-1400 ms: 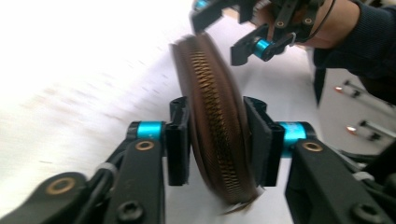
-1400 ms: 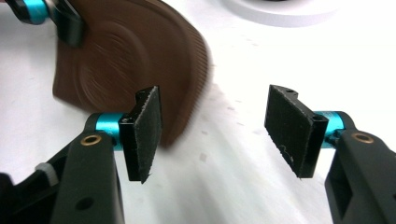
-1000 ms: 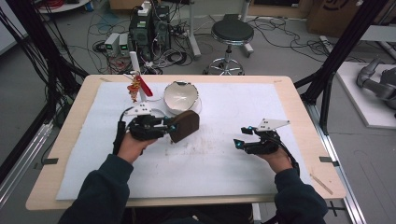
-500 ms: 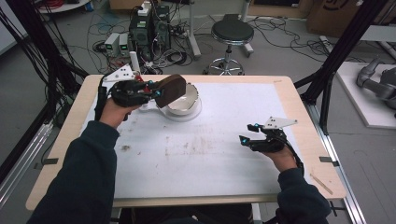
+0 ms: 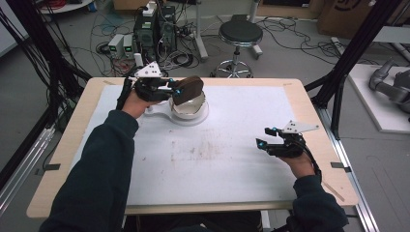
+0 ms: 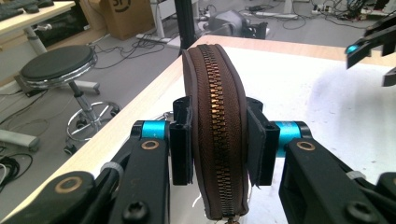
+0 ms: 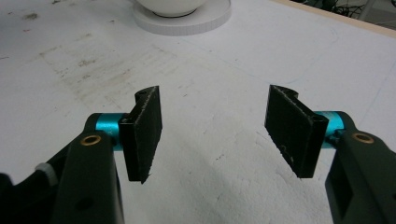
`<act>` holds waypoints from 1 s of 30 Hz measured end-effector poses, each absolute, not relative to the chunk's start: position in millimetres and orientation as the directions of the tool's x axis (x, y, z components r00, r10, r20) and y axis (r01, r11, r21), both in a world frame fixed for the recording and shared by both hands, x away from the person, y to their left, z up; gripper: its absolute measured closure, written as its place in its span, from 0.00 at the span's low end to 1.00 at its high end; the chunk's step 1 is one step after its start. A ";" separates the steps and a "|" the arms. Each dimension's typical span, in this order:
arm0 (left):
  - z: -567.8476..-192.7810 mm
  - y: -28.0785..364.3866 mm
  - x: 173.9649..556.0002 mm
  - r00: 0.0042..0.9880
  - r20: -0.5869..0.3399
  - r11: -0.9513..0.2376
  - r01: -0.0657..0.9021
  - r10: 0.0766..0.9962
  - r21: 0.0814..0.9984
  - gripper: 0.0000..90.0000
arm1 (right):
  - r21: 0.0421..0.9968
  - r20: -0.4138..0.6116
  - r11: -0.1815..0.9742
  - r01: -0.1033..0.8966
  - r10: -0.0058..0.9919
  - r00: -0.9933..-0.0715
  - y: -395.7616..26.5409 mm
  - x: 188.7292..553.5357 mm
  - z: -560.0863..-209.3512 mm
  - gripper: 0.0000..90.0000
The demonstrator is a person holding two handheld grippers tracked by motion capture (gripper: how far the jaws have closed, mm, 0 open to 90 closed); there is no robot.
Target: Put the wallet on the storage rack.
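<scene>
A brown round zip pouch (image 5: 187, 89) hangs in the air just over a white bowl (image 5: 192, 108) at the back left of the table. My left gripper (image 5: 178, 90) is shut on it. In the left gripper view the pouch (image 6: 217, 107) stands on edge with its brass zipper facing the camera, pinched between the two pads (image 6: 181, 140). The bowl sits on a white round base (image 5: 162, 115). My right gripper (image 5: 263, 137) hovers low over the white mat at the right, open, nothing between its pads (image 7: 144, 130).
A white mat (image 5: 217, 159) covers most of the wooden table (image 5: 77, 125). The bowl's base (image 7: 187, 23) lies ahead of the right gripper. Off the table's far edge stand a stool (image 5: 240, 36), cables and electronics boxes (image 5: 154, 26).
My left gripper lifted the pouch from the table's middle up to the back left, then shifted it a little right over the bowl. The right gripper barely moved.
</scene>
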State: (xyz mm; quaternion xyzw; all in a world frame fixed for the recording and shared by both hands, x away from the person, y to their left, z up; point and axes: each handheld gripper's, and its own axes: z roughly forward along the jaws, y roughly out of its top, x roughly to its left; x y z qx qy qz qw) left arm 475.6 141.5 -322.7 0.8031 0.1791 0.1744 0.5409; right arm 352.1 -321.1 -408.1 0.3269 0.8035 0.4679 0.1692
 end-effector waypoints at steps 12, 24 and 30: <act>-346.7 132.8 489.8 0.871 0.150 -0.426 0.073 0.467 0.902 0.74 | 0.865 0.038 0.341 0.367 0.686 -0.726 -324.4 350.2 -407.0 0.41; -356.3 135.5 492.8 0.865 0.128 -0.451 0.122 0.485 0.884 0.73 | 0.861 0.039 0.346 0.372 0.685 -0.727 -322.7 350.0 -407.6 0.41; -356.9 135.3 493.0 0.858 0.094 -0.440 0.163 0.506 0.883 0.70 | 0.862 0.038 0.344 0.371 0.686 -0.726 -323.1 349.6 -407.3 0.41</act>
